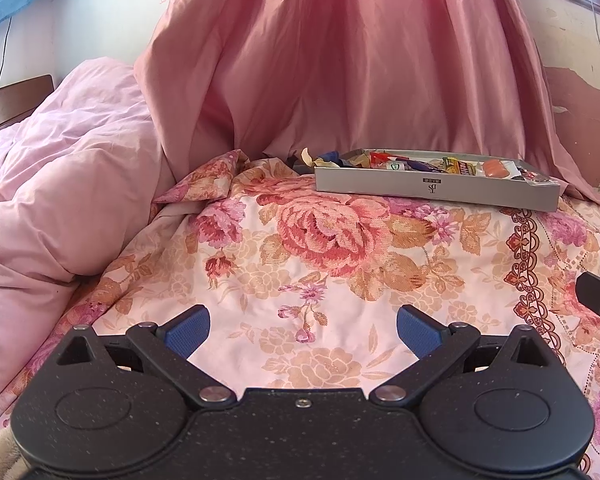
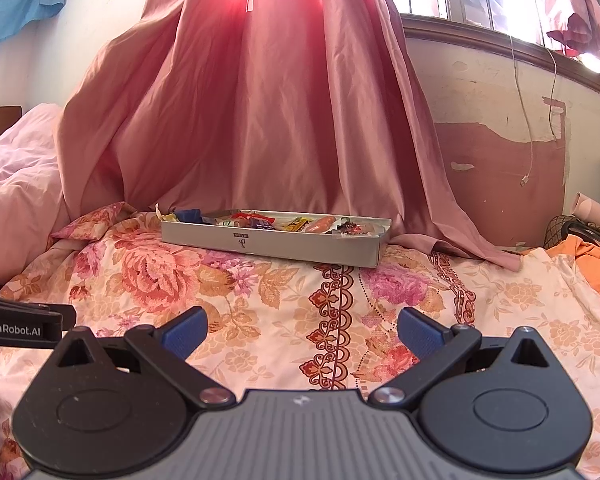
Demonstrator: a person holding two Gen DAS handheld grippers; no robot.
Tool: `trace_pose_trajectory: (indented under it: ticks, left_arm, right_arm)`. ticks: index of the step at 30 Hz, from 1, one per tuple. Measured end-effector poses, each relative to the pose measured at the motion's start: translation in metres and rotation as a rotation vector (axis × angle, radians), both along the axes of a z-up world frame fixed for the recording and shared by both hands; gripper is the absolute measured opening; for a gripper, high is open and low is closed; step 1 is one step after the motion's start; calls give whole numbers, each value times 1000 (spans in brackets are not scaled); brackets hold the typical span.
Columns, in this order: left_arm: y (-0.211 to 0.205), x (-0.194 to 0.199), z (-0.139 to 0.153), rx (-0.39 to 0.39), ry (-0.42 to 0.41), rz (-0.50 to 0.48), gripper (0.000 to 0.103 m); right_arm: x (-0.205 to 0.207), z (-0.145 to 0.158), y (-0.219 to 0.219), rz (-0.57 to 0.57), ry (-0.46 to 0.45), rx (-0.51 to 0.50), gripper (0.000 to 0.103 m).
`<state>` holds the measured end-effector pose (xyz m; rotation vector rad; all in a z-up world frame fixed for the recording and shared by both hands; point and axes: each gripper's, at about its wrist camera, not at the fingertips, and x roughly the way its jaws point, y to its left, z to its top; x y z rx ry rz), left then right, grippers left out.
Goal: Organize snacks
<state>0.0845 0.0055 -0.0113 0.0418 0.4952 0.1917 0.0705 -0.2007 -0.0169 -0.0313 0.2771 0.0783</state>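
Snacks (image 1: 428, 165) in bright wrappers fill a shallow grey box (image 1: 436, 192) that sits on the flowered bedspread (image 1: 300, 264), at its far edge just in front of a hanging pink curtain (image 1: 340, 60). A few wrappers (image 1: 320, 157) poke over the box's left end. Both grippers hover well short of the box, side by side: the left gripper (image 1: 303, 330) and the right gripper (image 2: 302, 330) each have blue pads spread wide, grasping nothing. A rumpled pink quilt (image 1: 60, 184) lies to the left.
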Motion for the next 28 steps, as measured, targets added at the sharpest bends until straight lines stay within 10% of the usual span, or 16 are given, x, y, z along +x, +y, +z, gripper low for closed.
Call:
trace_pose_trajectory:
  ticks: [28]
  left_arm:
    - [-5,1,-1,34,45,-6,98]
  right_arm:
    - [1,-2,1,4,7,-8,103]
